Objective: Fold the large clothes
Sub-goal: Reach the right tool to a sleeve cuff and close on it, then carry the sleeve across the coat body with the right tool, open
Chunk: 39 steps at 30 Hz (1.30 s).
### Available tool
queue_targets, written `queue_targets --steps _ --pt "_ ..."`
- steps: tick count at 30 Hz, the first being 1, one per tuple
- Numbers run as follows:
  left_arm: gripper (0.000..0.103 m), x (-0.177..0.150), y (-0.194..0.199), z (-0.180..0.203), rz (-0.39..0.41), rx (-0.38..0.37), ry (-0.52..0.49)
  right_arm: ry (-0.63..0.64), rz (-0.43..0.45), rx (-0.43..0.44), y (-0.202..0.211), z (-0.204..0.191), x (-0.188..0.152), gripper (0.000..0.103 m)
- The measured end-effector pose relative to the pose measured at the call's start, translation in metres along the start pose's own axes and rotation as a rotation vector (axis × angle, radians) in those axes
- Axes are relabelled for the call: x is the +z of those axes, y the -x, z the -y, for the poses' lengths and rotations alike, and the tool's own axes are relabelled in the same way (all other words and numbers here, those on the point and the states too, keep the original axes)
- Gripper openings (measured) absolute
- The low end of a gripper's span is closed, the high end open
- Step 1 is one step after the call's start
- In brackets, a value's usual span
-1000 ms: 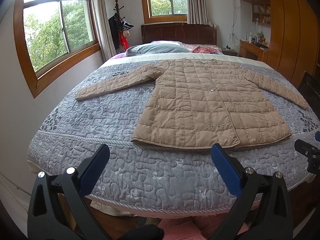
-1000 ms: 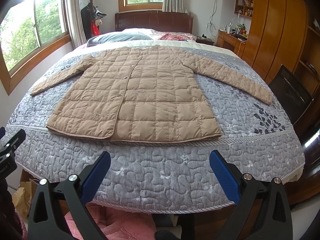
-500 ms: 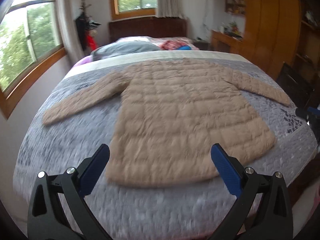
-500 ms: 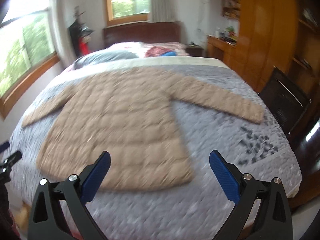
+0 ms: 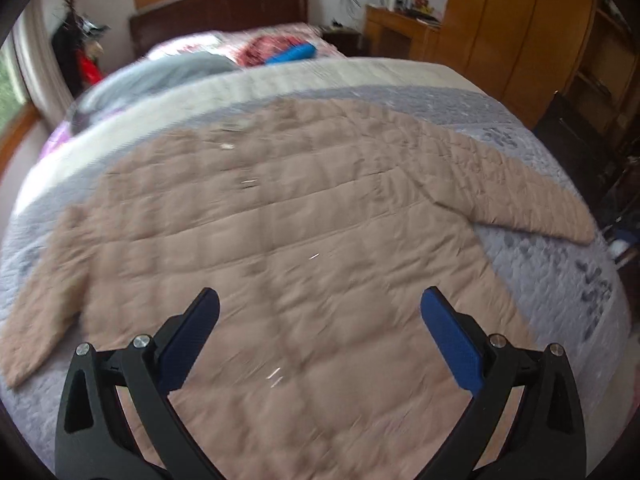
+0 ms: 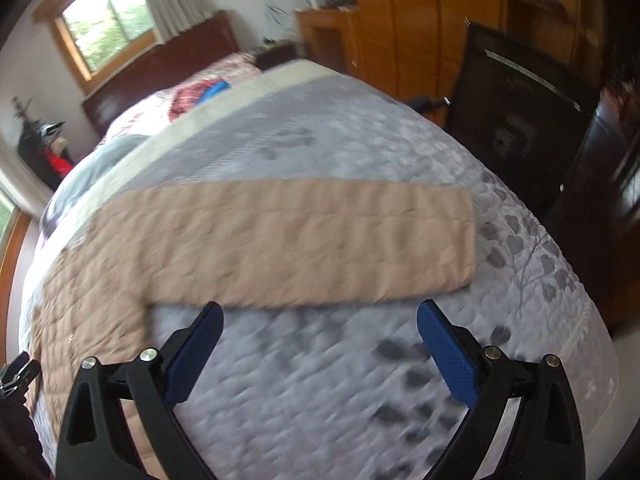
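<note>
- Ahead of the left gripper (image 5: 316,312), in the left wrist view, the tan quilted coat (image 5: 280,240) lay flat and face up on the grey bedspread (image 5: 560,264); both jaws stood wide apart and held nothing, with the coat's body showing between and beyond them
- Only this view showed the whole garment: the front placket running away from the jaws, one sleeve out past the left jaw, the other out past the right jaw, and pillows (image 5: 168,76) beyond the collar
- Between the spread, empty jaws of the right gripper (image 6: 320,320), in the right wrist view, lay bare bedspread; the coat's right sleeve (image 6: 320,240) stretched crosswise just beyond the fingertips, its cuff (image 6: 460,240) beyond the right jaw
- Only this view showed the cuff's square end, and a dark chair (image 6: 520,120) beside the bed
- The coat looked light, puffy and soft, probably a little slippery; it should bend easily along the quilting lines but spring back
- I judged the cuff the best place to pinch, taking both layers, so the sleeve could be laid across the body
</note>
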<state>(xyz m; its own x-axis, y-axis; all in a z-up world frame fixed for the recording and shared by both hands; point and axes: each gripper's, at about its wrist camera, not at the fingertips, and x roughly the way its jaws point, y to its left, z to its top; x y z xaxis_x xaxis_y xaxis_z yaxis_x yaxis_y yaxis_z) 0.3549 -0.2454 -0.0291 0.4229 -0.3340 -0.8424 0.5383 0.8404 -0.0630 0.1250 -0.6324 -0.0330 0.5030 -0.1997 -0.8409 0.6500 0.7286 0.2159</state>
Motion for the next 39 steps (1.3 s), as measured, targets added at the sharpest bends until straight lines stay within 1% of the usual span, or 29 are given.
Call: queue_targets --steps 1,2,3,5,7,8,11,12,14,16,18,19,20,21,22,23,24,25,27,28,30,34,35,36,37,38,39 --pt "0.099 0.006 -0.011 0.002 -0.011 -0.018 0.001 -0.04 -0.023 -0.017 -0.015 0.019 0.008 0.095" --pt "0.099 0.013 -0.023 0.007 -0.021 -0.026 0.002 -0.064 -0.029 -0.022 -0.021 0.028 0.011 0.095" --pt "0.099 0.016 -0.028 0.009 -0.026 -0.03 0.002 -0.1 -0.047 -0.013 -0.034 0.046 0.017 0.094" --pt "0.097 0.023 -0.041 0.014 -0.039 -0.046 0.002 -0.145 -0.079 -0.012 -0.053 0.066 0.023 0.094" --pt "0.088 0.031 -0.052 0.018 -0.049 -0.057 0.004 -0.182 -0.09 -0.031 -0.064 0.079 0.027 0.094" --pt "0.079 0.035 -0.057 0.019 -0.053 -0.06 0.007 -0.197 -0.094 -0.038 -0.071 0.088 0.03 0.094" --pt "0.077 0.049 -0.077 0.024 -0.08 -0.089 0.032 -0.235 -0.107 -0.04 -0.082 0.105 0.033 0.094" --pt "0.077 0.054 -0.084 0.026 -0.084 -0.101 0.043 -0.249 -0.112 -0.01 -0.086 0.11 0.033 0.093" --pt "0.077 0.059 -0.095 0.03 -0.091 -0.107 0.047 -0.264 -0.131 0.035 -0.095 0.114 0.035 0.09" --pt "0.077 0.062 -0.108 0.033 -0.101 -0.116 0.051 -0.254 -0.128 0.031 -0.1 0.114 0.035 0.088" --pt "0.073 0.062 -0.121 0.034 -0.115 -0.122 0.059 -0.238 -0.114 0.005 -0.102 0.11 0.036 0.076" --pt "0.072 0.061 -0.128 0.033 -0.126 -0.128 0.066 -0.224 -0.106 -0.007 -0.103 0.106 0.038 0.056" --pt "0.069 0.06 -0.132 0.032 -0.135 -0.133 0.072 -0.21 -0.107 -0.008 -0.103 0.102 0.039 0.032" --pt "0.066 0.058 -0.138 0.03 -0.147 -0.135 0.083 -0.22 -0.111 0.018 -0.101 0.1 0.04 0.021" --pt "0.065 0.056 -0.14 0.027 -0.146 -0.136 0.088 -0.248 -0.111 0.069 -0.1 0.1 0.042 0.009" --pt "0.063 0.055 -0.14 0.026 -0.142 -0.14 0.089 -0.276 -0.098 0.106 -0.094 0.099 0.043 0.009" --pt "0.06 0.055 -0.137 0.024 -0.136 -0.146 0.09 -0.28 -0.072 0.124 -0.086 0.093 0.045 0.009" --pt "0.059 0.054 -0.134 0.021 -0.135 -0.151 0.093 -0.268 -0.052 0.144 -0.079 0.086 0.047 0.009" --pt "0.059 0.054 -0.125 0.015 -0.125 -0.17 0.104 -0.24 -0.013 0.251 -0.062 0.062 0.051 0.009" --pt "0.059 0.054 -0.119 0.011 -0.109 -0.17 0.108 -0.207 0.005 0.308 -0.054 0.042 0.053 0.009" --pt "0.059 0.054 -0.111 0.004 -0.086 -0.162 0.114 -0.129 0.008 0.356 -0.046 0.004 0.054 0.009" --pt "0.059 0.049 -0.1 -0.013 -0.08 -0.17 0.134 0.034 -0.022 0.426 -0.049 -0.087 0.048 0.009" --pt "0.059 0.048 -0.099 -0.016 -0.081 -0.17 0.137 0.059 -0.03 0.439 -0.051 -0.103 0.046 0.008" --pt "0.059 0.047 -0.097 -0.019 -0.079 -0.167 0.14 0.096 -0.04 0.445 -0.055 -0.125 0.044 0.008" --pt "0.059 0.045 -0.097 -0.021 -0.078 -0.166 0.142 0.123 -0.046 0.44 -0.057 -0.139 0.041 0.008" --pt "0.059 0.044 -0.096 -0.024 -0.077 -0.165 0.145 0.161 -0.061 0.432 -0.065 -0.164 0.037 0.008" --pt "0.059 0.042 -0.095 -0.028 -0.075 -0.164 0.149 0.177 -0.079 0.434 -0.07 -0.179 0.034 0.008"
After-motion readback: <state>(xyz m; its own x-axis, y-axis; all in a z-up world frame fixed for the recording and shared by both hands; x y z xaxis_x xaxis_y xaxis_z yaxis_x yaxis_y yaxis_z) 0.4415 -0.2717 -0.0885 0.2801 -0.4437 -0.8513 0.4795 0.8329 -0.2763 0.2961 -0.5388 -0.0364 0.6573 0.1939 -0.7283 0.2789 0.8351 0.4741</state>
